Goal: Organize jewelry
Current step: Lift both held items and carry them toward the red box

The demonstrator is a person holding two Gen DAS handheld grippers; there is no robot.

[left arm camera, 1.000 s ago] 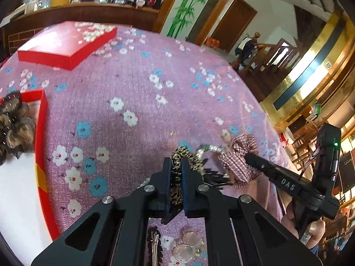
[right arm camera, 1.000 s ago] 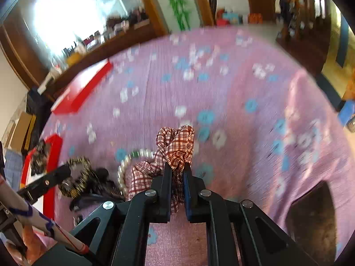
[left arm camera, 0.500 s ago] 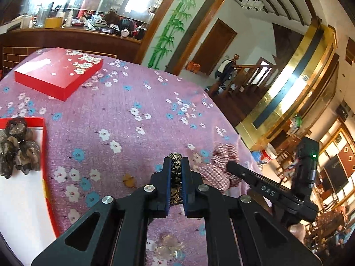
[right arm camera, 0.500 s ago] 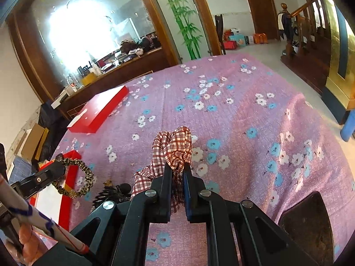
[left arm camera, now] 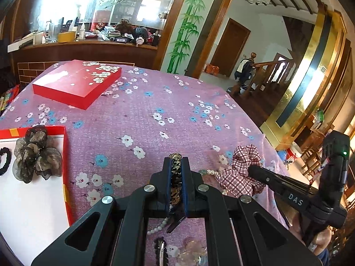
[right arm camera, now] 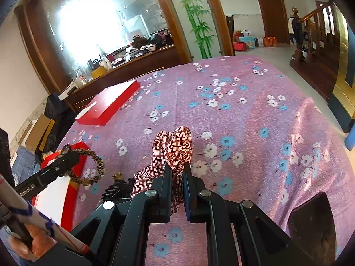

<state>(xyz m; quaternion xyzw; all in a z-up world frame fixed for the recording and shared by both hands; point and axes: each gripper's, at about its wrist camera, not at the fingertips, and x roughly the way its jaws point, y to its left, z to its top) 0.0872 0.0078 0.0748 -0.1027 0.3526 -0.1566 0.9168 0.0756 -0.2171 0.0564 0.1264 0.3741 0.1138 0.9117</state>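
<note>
Above the purple flowered tablecloth (left arm camera: 155,102) of the desk, the left hand-held gripper (left arm camera: 176,177) was clenched on a leopard-print fabric hair ring (left arm camera: 175,173), which hung clear of the cloth as a loop in the right wrist view. Beside it, the right hand-held gripper (right arm camera: 177,177) was clamped on a red-and-white checked fabric scrunchie (right arm camera: 175,146), its loose folds drooping to the left of the jaws. Both pieces looked light, soft and limp, so a pinch on a bunched part of the band should carry them without slip; they would likely sag and swing rather than keep shape. At the left lay an open red-rimmed box with a white floor (left arm camera: 64,155), already holding a grey gauze hair flower (left arm camera: 35,155) and a black hair tie (left arm camera: 4,160). A closed red box lid with white blossoms (left arm camera: 77,84) sat farther back. On the cloth below the left jaws lay a string of white pearls (left arm camera: 158,227), which looked smoother and more slippery, best taken across several beads.
</note>
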